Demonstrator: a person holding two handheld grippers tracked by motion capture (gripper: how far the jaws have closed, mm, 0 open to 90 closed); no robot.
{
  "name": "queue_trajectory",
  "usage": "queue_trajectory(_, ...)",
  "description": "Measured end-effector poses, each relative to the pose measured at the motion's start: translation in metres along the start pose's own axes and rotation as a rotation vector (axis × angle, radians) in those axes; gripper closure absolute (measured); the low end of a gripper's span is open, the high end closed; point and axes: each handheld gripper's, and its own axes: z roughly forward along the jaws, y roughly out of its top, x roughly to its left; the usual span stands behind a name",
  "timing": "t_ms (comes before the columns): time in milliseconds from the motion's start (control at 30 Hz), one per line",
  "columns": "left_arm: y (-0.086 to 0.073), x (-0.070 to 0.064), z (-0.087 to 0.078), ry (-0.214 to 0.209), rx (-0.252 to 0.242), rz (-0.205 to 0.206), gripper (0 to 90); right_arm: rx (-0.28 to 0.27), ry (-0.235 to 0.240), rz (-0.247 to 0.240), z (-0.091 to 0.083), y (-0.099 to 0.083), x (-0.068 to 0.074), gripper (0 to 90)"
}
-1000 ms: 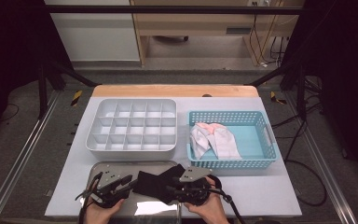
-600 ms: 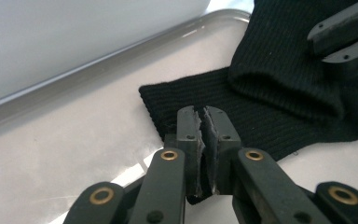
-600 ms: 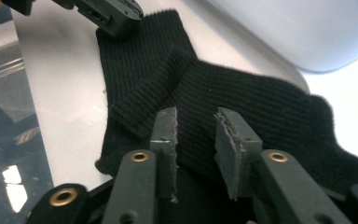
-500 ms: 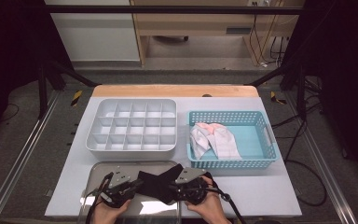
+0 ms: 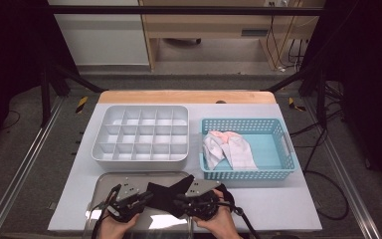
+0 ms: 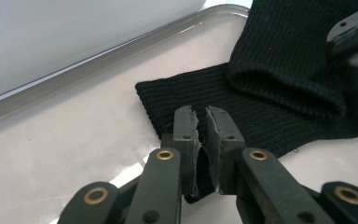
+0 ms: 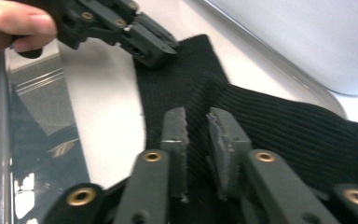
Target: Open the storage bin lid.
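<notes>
A black ribbed sock [image 5: 166, 191] lies on a shiny metal tray [image 5: 104, 181] at the near edge of the table. My left gripper [image 5: 149, 196] holds its left end and my right gripper [image 5: 179, 199] holds its right part. In the left gripper view the jaws [image 6: 201, 123] stand almost together, pinching the edge of the sock [image 6: 270, 93]. In the right gripper view my right gripper [image 7: 196, 123] has a narrow gap with ribbed sock [image 7: 270, 126] fabric caught in it. My left gripper [image 7: 165, 49] nips the sock's far corner there.
A white box of small compartments [image 5: 139, 134] stands behind the tray. To its right a light blue basket [image 5: 278, 149] holds a white and pink cloth [image 5: 229, 149]. The white table edge and a wooden strip lie beyond.
Both grippers have drifted slightly with the sock still on the tray, the left one a little toward the right. Box and basket have not moved.
</notes>
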Motion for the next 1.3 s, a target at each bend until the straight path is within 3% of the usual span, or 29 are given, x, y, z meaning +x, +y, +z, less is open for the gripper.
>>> queue_trajectory(133, 0.000, 0.000, 0.000, -0.002, 0.000, 0.002, 80.4, 0.031, -0.004, -0.049, 0.010, -0.002, 0.006, 68.4)
queue_trajectory(267, 0.000, 0.000, 0.001, -0.003, 0.000, -0.001, 80.2, 0.060, -0.017, -0.077, 0.015, -0.004, 0.008, 72.3)
queue_trajectory(433, 0.000, 0.000, 0.001, -0.005, 0.001, 0.005, 79.3, 0.071, 0.007, -0.053, 0.017, -0.003, 0.006, 88.0)
queue_trajectory(567, 0.000, 0.001, 0.001, -0.009, 0.001, 0.003, 78.8, 0.071, 0.020, -0.019, 0.013, 0.000, 0.001, 89.1)
queue_trajectory(700, 0.001, -0.001, 0.000, -0.012, -0.007, 0.010, 74.9, 0.003, 0.056, 0.031, -0.004, 0.008, -0.003, 89.2)
queue_trajectory(867, 0.005, -0.005, -0.005, -0.025, -0.054, 0.047, 60.7, -0.062, 0.098, 0.070, -0.023, 0.024, -0.004, 89.1)
queue_trajectory(1033, 0.011, -0.014, -0.005, -0.030, -0.094, 0.112, 44.2, -0.075, 0.105, 0.086, -0.028, 0.035, -0.009, 89.1)
queue_trajectory(1200, 0.022, -0.023, 0.003, -0.049, -0.097, 0.161, 40.0, -0.079, 0.104, 0.097, -0.027, 0.037, -0.010, 89.1)
queue_trajectory(1300, 0.029, -0.024, 0.003, -0.049, -0.124, 0.192, 38.5, -0.086, 0.105, 0.099, -0.027, 0.037, -0.010, 89.0)
